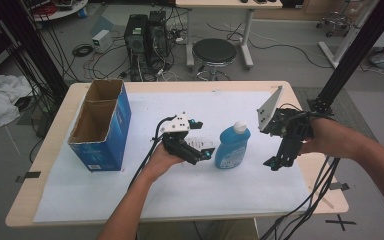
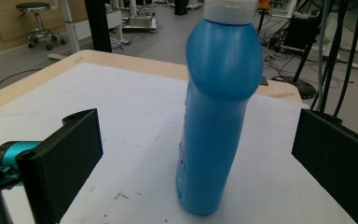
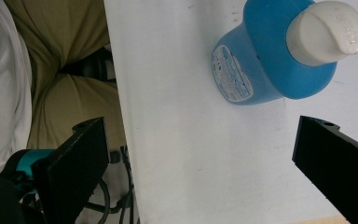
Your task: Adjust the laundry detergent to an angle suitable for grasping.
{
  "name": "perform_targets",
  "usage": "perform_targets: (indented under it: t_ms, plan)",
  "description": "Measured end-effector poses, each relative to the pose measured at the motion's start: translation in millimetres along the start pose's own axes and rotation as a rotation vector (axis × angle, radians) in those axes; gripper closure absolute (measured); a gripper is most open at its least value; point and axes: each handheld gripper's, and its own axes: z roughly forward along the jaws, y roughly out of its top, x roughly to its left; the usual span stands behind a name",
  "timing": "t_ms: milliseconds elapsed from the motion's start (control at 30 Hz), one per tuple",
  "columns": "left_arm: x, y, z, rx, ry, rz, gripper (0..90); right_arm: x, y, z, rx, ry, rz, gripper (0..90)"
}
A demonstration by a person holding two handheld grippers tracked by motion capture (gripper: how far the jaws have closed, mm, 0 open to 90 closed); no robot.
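Blue bottle (image 2: 216, 121) upright on table (image 1: 190, 200): smooth plastic, likely slippery, top-heavy. Grip mid-body. Left gripper (image 1: 206, 153) fingers released, straddling it; right gripper (image 1: 273, 163) released, apart.

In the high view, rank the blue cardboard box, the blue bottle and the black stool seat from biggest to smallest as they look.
1. Blue cardboard box, clearly the largest.
2 and 3. Black stool seat and blue bottle look alike in size; the stool stands farther off, beyond the table, so I won't rank them.

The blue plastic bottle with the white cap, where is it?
In the high view the blue plastic bottle with the white cap stands upright mid-table on the white sheet, between the left gripper and right gripper.
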Motion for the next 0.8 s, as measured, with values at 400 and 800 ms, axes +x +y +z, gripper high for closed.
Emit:
perform_targets:
  t_ms: [400, 800]
  plan:
    - [-10.9, -4.6, 21.1, -0.007, -0.005, -0.009, 1.6, 1.4, 1.7, 0.5, 0.008, 0.005, -0.008, 2.9]
    - [-17.0, -7.7, 38.2, -0.020, 0.002, 0.003, 1.7, 1.3, 0.1, -0.4, 0.004, 0.000, -0.007, 2.9]
